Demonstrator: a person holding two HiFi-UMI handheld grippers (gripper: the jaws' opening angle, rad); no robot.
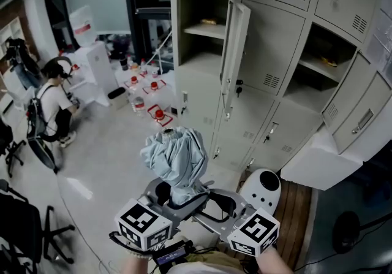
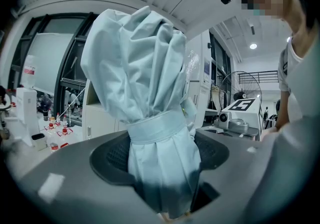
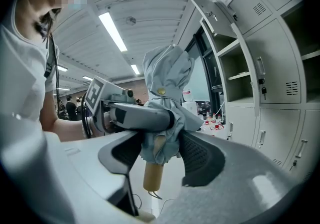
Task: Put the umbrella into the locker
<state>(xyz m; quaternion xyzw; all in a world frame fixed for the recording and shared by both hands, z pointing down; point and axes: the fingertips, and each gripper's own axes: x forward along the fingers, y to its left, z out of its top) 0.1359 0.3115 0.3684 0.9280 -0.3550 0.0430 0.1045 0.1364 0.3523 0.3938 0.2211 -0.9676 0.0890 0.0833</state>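
Left claw (image 2: 161, 164) is clamped on the folded umbrella (image 1: 176, 159) just under its strap, keeping it upright with the handle end down. Right claw (image 3: 159, 152) pinches the fabric just above the wooden handle (image 3: 152, 178), I guess for steadiness. The open locker (image 1: 205, 29) is up ahead, well apart.
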